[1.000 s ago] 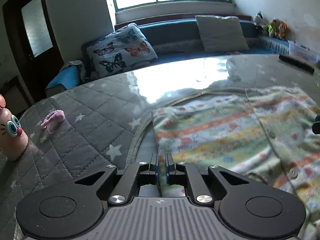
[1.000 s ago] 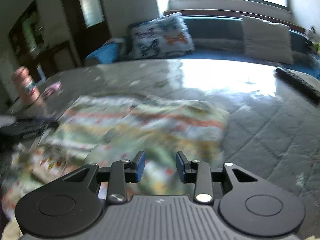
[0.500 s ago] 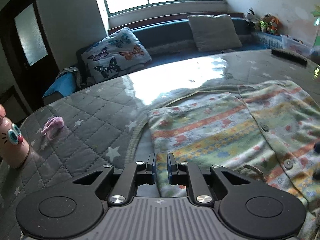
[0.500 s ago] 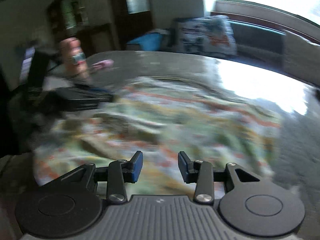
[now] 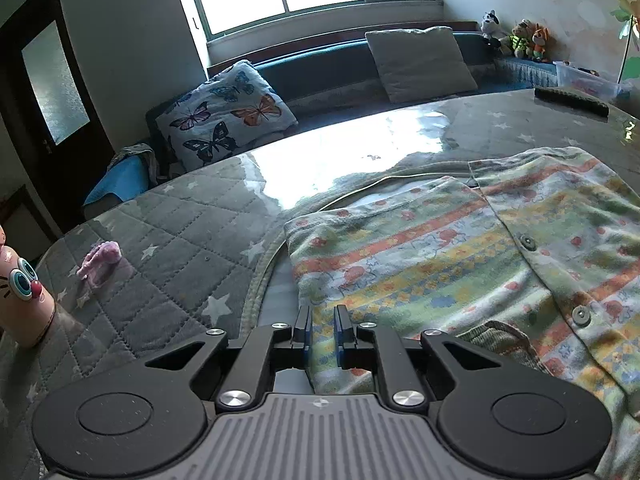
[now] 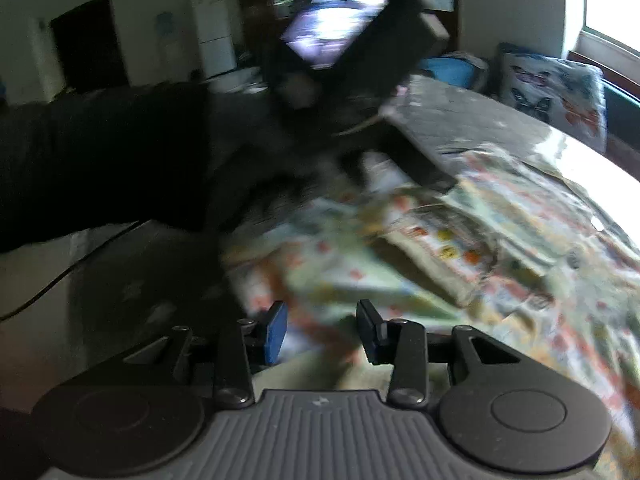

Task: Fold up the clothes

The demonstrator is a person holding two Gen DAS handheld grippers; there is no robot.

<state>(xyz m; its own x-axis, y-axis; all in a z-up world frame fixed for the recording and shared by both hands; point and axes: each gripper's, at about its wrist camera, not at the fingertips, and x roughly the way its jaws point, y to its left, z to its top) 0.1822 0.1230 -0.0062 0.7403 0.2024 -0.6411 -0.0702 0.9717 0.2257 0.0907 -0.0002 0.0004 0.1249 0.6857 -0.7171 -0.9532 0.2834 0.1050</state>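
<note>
A striped, patterned button-up garment (image 5: 460, 264) lies spread on the grey quilted table cover (image 5: 176, 248). My left gripper (image 5: 321, 328) hovers at the garment's left edge, jaws slightly apart, with nothing between them. In the right wrist view the same garment (image 6: 460, 256) is blurred by motion. My right gripper (image 6: 321, 330) is open and empty above the garment's near edge. The left hand-held device with its screen (image 6: 340, 28) and a dark sleeve (image 6: 100, 160) fill the left of that view.
A pink small cloth (image 5: 100, 258) and a pink cartoon-faced bottle (image 5: 18, 300) sit at the left. A black remote-like bar (image 5: 570, 100) lies at the far right. A bench with a butterfly pillow (image 5: 224, 116) and grey cushion (image 5: 420, 62) stands behind.
My left gripper has opened slightly and let go of the garment's edge. My right gripper has swung left across the garment toward the left hand.
</note>
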